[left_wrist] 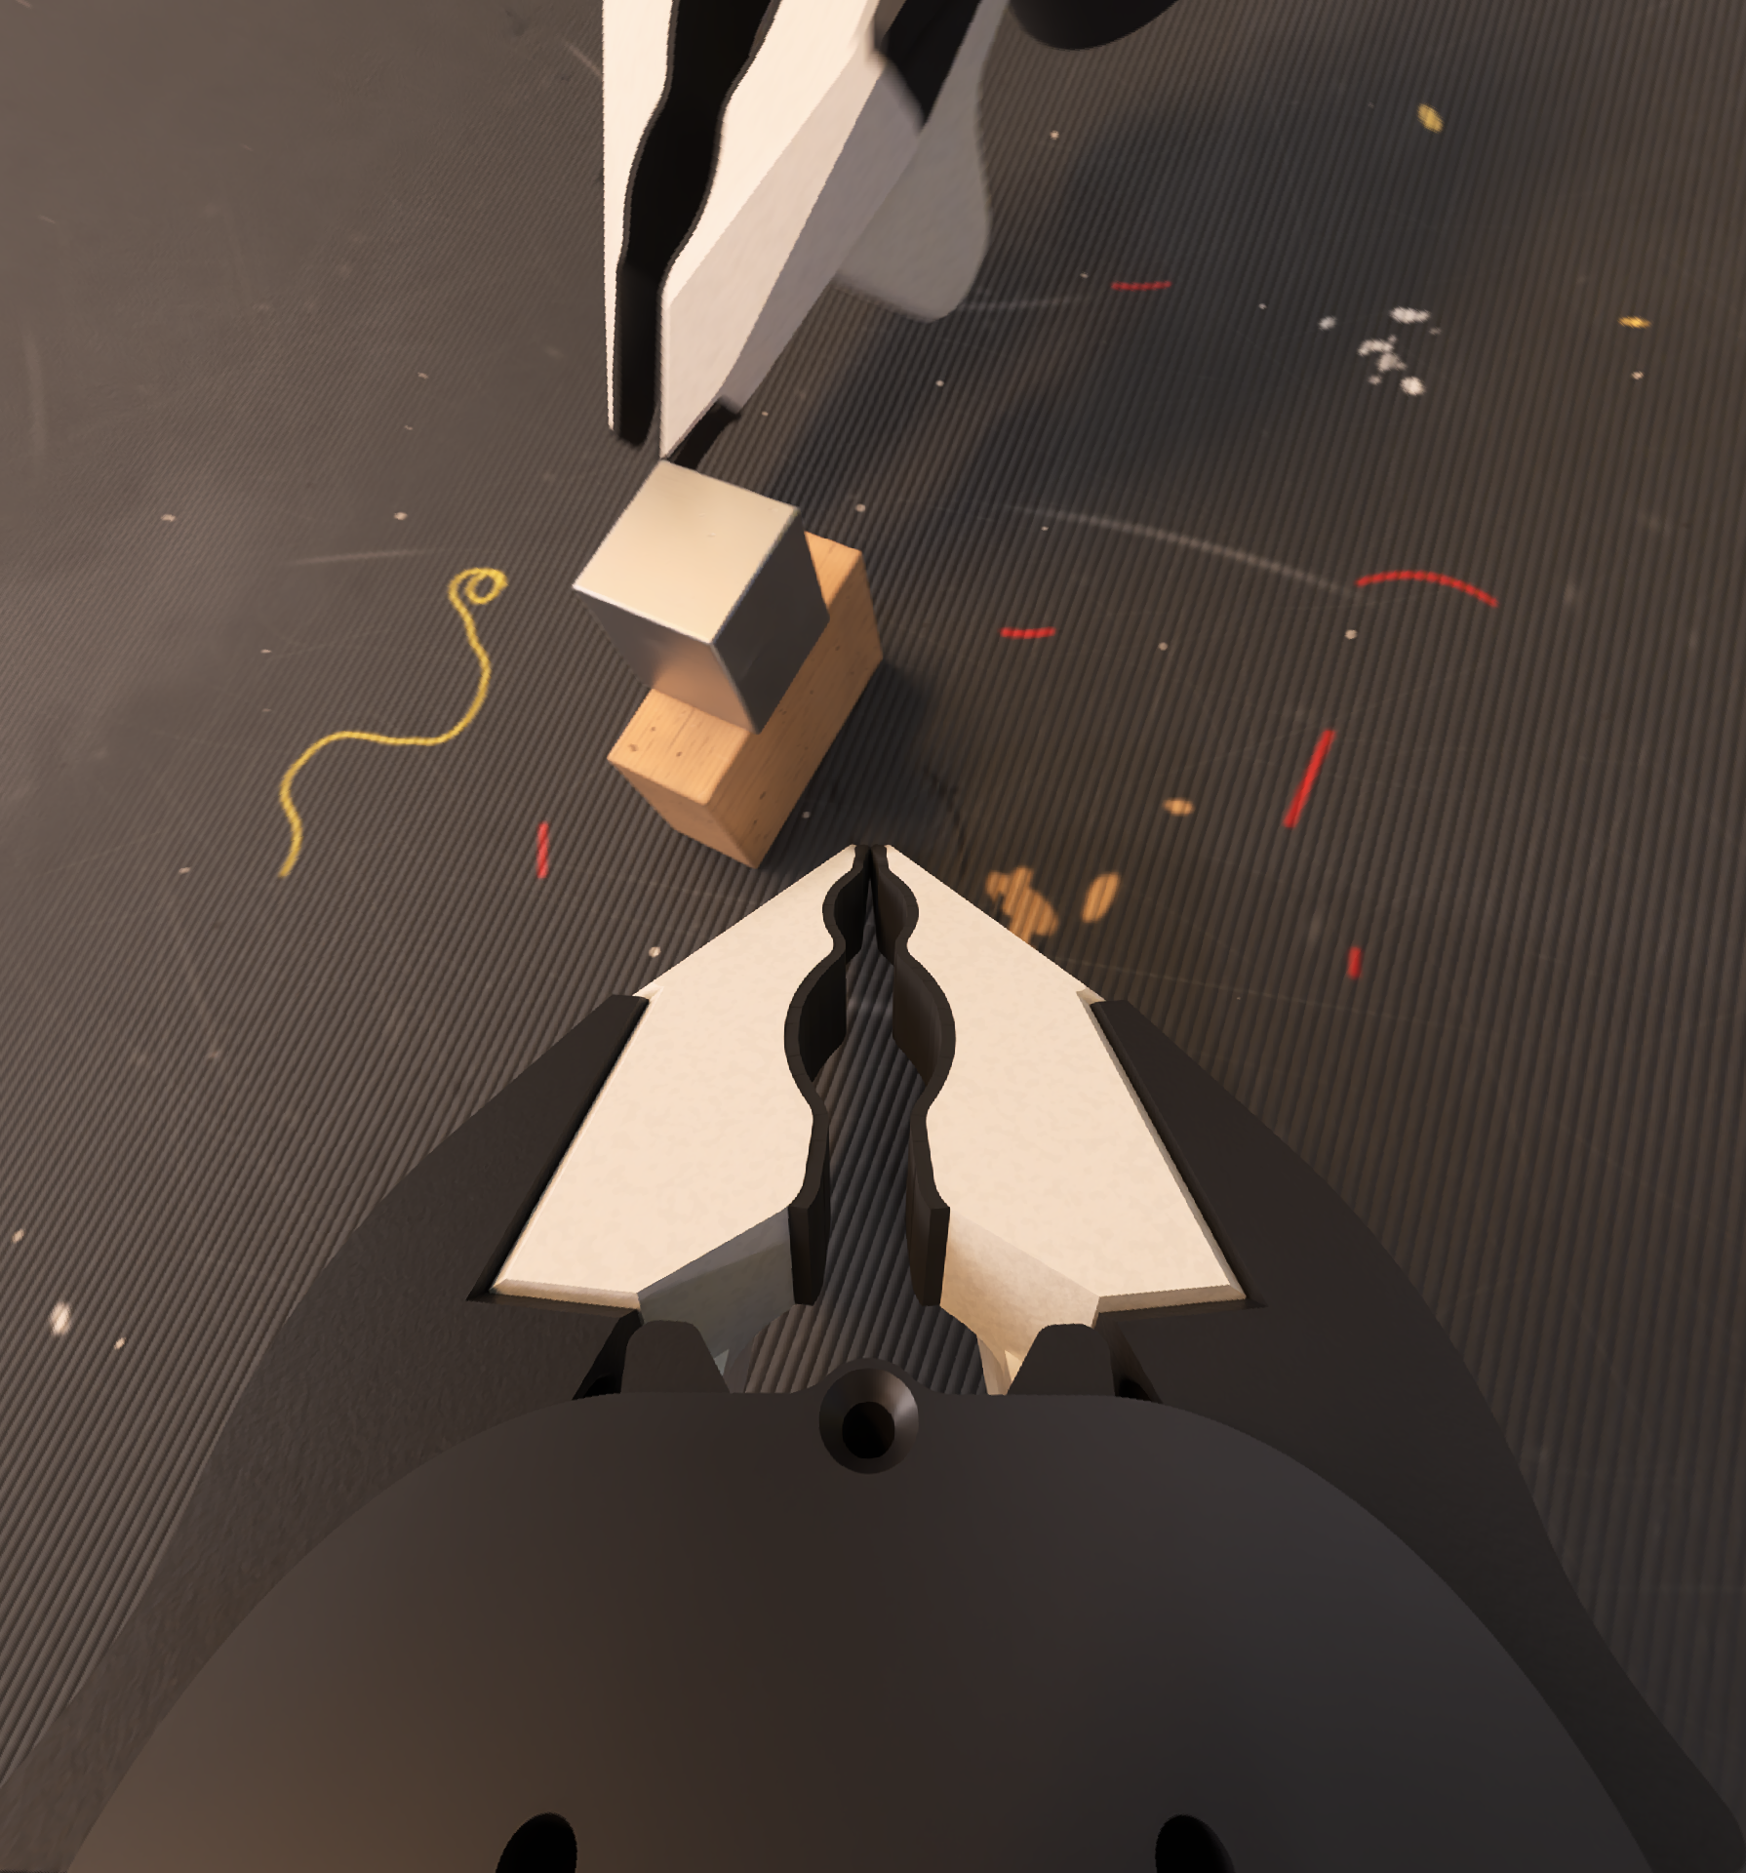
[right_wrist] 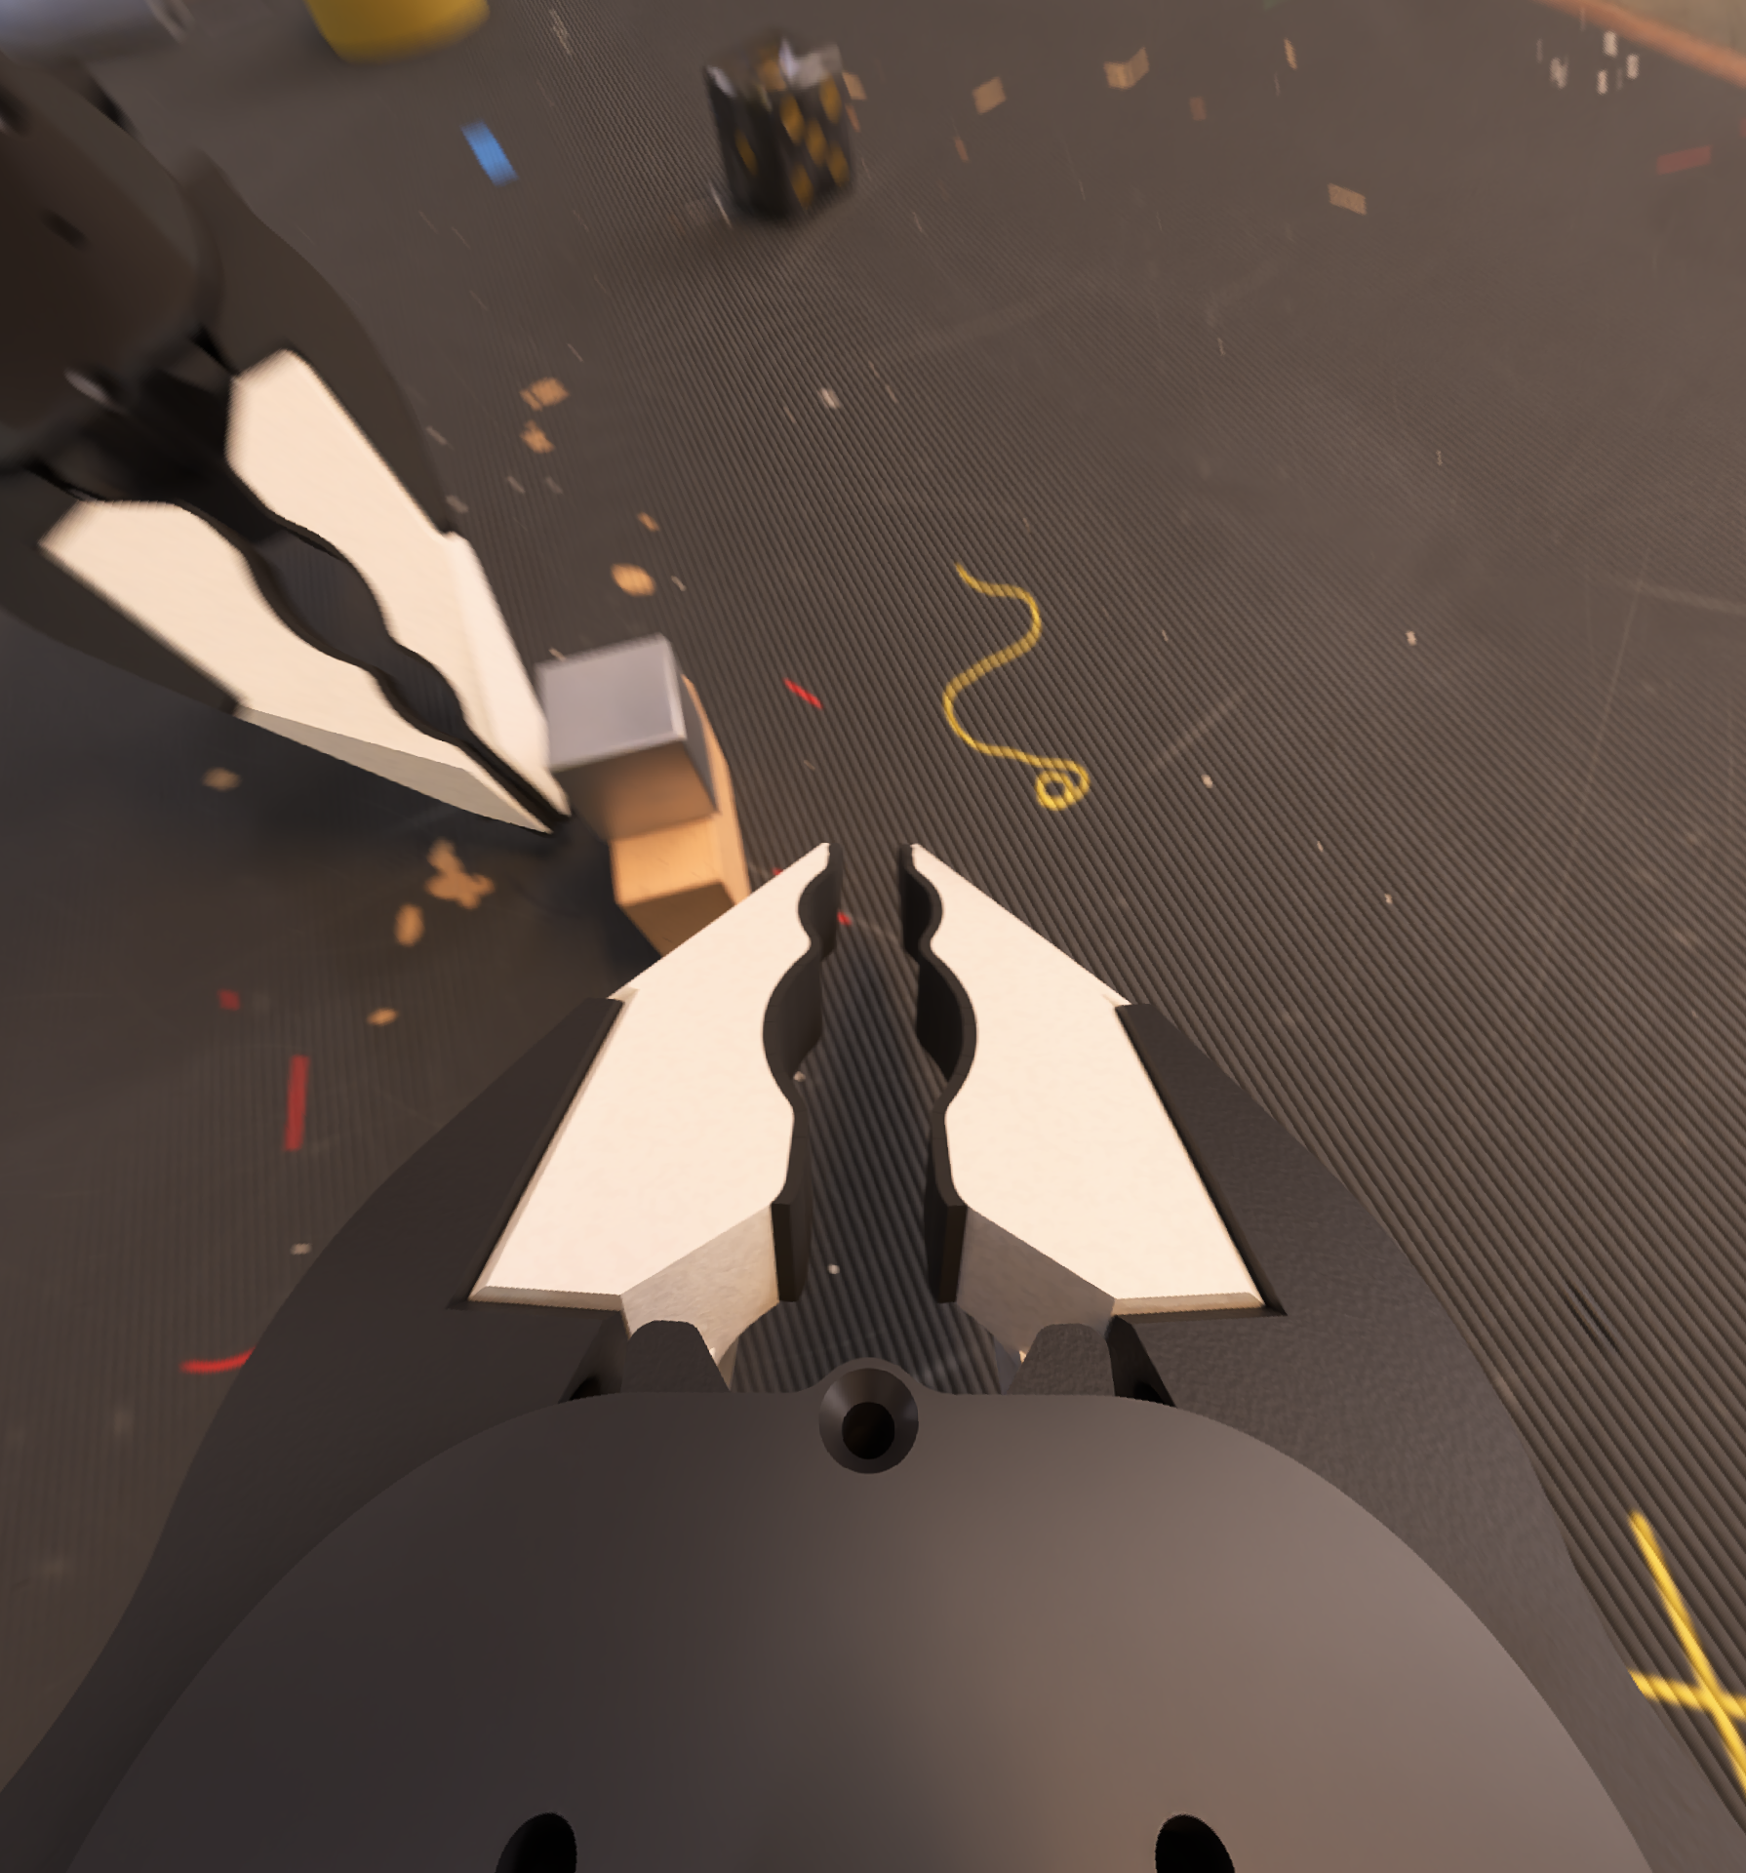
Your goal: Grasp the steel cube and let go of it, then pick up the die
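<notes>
- Dark ribbed table [left_wrist: 241, 1014], flecked with red, yellow and tan marks.
- Steel cube [left_wrist: 702, 598] sits atop a wooden block [left_wrist: 747, 750].
- Die [right_wrist: 783, 132] stands far off.
- Left tongs [left_wrist: 870, 856] closed, empty; right tongs [right_wrist: 869, 862] slightly parted, empty.

A polished steel cube [left_wrist: 702, 598] sits tilted atop a wood block [left_wrist: 747, 750], above centre in the left wrist view, overhanging the block's upper-left edge. In the right wrist view the same cube [right_wrist: 618, 722] appears left of centre, grey and blurred. A black die [right_wrist: 780, 132] with gold pips rests on the dark ribbed mat near the top of the frame, well apart from the cube.
</notes>
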